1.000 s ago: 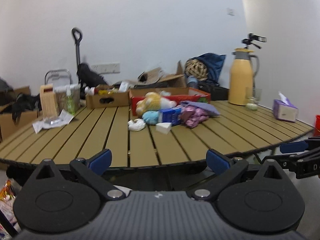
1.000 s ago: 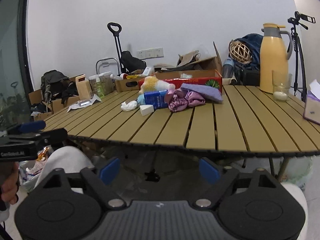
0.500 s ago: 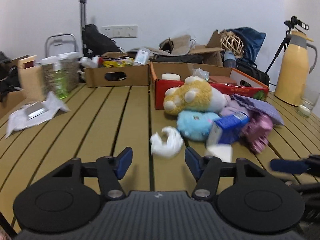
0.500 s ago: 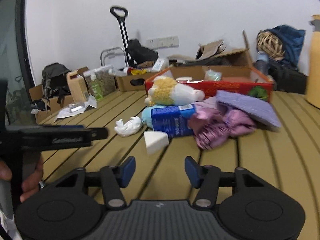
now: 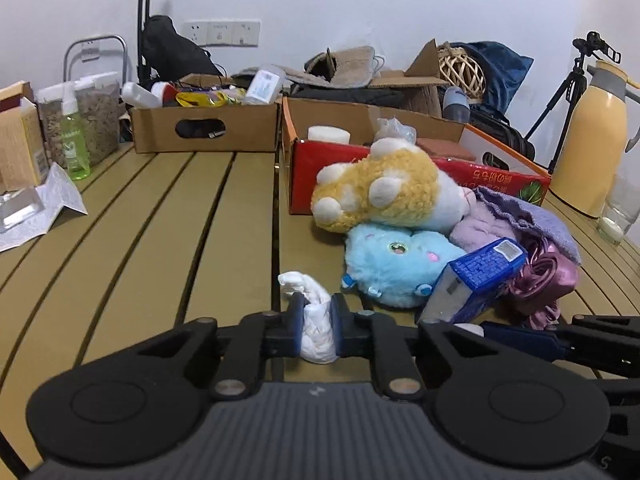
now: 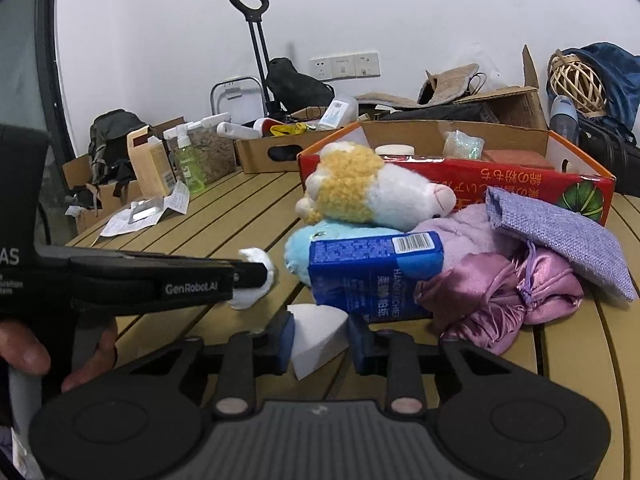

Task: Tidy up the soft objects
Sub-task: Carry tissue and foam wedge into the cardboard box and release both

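Note:
My left gripper (image 5: 316,330) is shut on a crumpled white cloth (image 5: 314,312) on the slatted table (image 5: 160,240); the cloth also shows in the right wrist view (image 6: 254,276). My right gripper (image 6: 320,340) has its pads on both sides of a white foam wedge (image 6: 316,334) and is shut on it. Just beyond lie a blue plush (image 5: 392,268), a yellow and white plush (image 5: 384,196), a blue tissue pack (image 6: 376,272), a pink satin pouch (image 6: 500,292) and a lilac cloth (image 6: 560,232).
A red cardboard box (image 5: 400,148) stands behind the pile, a brown box (image 5: 204,128) to its left. A yellow thermos (image 5: 592,136) and a glass (image 5: 618,208) stand at the right. Bottles, a carton and paper (image 5: 44,208) lie at the left.
Both grippers moved forward over the table and closed: the left on the white cloth, the right on the foam wedge.

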`<state>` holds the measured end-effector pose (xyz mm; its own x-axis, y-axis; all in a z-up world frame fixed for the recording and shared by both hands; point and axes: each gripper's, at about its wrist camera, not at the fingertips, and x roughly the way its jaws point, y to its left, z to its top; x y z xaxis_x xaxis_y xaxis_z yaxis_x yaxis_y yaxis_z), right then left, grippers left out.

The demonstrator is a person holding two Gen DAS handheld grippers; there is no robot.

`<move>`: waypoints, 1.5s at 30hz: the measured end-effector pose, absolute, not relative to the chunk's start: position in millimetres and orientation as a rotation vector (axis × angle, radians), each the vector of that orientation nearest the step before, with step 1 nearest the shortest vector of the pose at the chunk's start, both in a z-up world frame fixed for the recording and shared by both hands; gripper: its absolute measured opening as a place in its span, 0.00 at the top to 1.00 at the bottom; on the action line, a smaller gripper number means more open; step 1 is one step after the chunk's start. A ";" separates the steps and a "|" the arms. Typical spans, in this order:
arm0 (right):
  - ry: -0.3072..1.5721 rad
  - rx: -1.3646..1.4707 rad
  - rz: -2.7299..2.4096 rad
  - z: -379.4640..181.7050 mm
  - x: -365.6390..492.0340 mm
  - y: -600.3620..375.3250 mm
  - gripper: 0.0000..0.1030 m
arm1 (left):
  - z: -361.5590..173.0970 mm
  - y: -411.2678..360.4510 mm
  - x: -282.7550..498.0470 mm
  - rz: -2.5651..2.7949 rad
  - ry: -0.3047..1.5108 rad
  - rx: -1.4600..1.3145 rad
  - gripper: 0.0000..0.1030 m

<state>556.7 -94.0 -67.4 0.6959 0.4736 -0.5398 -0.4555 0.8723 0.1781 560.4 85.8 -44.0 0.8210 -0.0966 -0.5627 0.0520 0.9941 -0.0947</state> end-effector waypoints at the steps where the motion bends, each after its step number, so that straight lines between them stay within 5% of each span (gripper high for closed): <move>1: 0.611 0.027 0.525 -65.8 552.7 -95.3 0.76 | -40.5 86.0 552.7 -0.082 0.593 -0.083 0.86; 14: 0.546 0.065 0.498 -32.2 431.0 -156.5 0.76 | 13.2 70.6 408.2 -0.125 0.503 -0.125 0.86; 25: 0.428 0.084 0.445 0.2 388.1 -214.4 0.76 | 47.5 35.4 377.4 -0.158 0.408 -0.100 0.86; 33: 0.379 0.042 0.505 40.5 481.1 -223.0 0.75 | 82.8 38.6 489.5 -0.233 0.400 -0.094 0.86; 45: 0.669 0.173 0.498 26.8 822.4 -148.1 0.74 | 44.6 66.0 761.1 -0.219 0.652 -0.171 0.85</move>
<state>822.4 -148.1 26.8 0.6729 0.4941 -0.5506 -0.3850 0.8694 0.3097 761.1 66.0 44.6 0.7732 -0.2546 -0.5808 0.1477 0.9630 -0.2255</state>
